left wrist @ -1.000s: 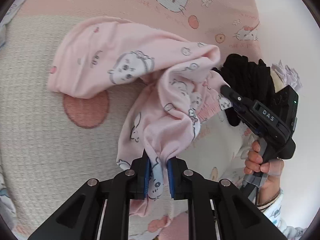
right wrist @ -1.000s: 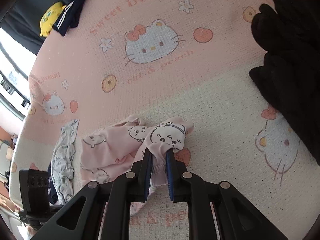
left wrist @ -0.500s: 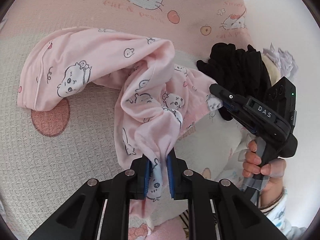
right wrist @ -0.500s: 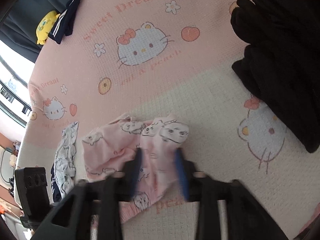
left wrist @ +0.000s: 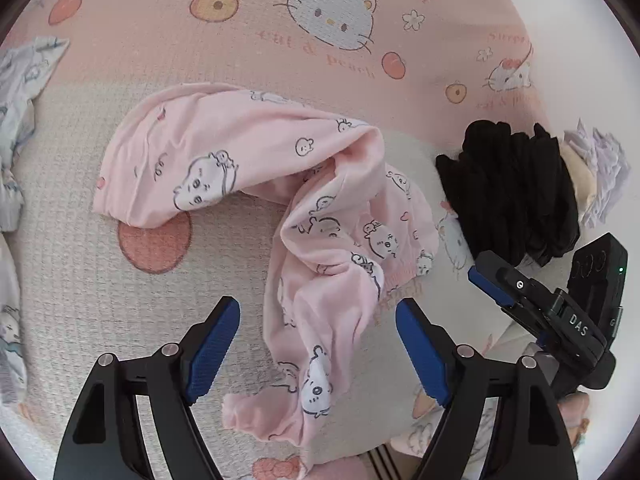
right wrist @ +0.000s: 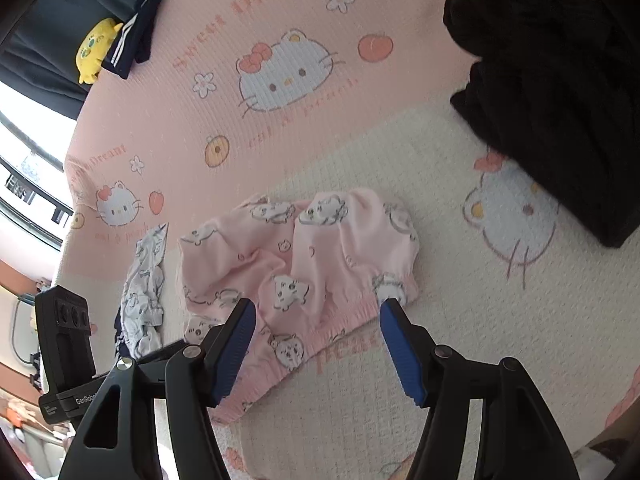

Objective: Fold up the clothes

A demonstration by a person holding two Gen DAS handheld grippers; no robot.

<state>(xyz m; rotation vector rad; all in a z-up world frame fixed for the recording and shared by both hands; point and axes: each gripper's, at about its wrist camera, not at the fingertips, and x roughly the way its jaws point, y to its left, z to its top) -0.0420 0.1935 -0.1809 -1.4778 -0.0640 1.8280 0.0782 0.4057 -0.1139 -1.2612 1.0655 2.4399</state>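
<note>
**Both grippers let go of the pink pyjama trousers**

Released since a second ago, when each gripper was clamped on a bunch of its fabric, the pink pyjama trousers (left wrist: 316, 240) now lie loose and crumpled on the bed. One leg stretches away to the left in the left wrist view, the other trails down towards the camera, and the gathered elastic waistband (right wrist: 340, 326) faces the right wrist camera.

The left gripper (left wrist: 318, 344) stands wide, its blue pads either side of the near trouser leg without touching it. The right gripper (right wrist: 318, 344) is likewise spread wide, hanging over the waistband with clear gaps on both sides. From the left wrist view, the right gripper's black body shows at the right edge, with fingers of the person's hand (left wrist: 576, 416) below it.

Beneath the trousers is a pink and cream quilted blanket (right wrist: 280, 128) printed with cartoon cats and peaches. A white patterned garment (right wrist: 146, 292) lies just beside the trousers on the left. A heap of black clothing (right wrist: 560, 92) sits near them on the right. At the far corner rest a yellow plush toy (right wrist: 94, 54) and a navy garment with white stripes (right wrist: 136, 40).
</note>
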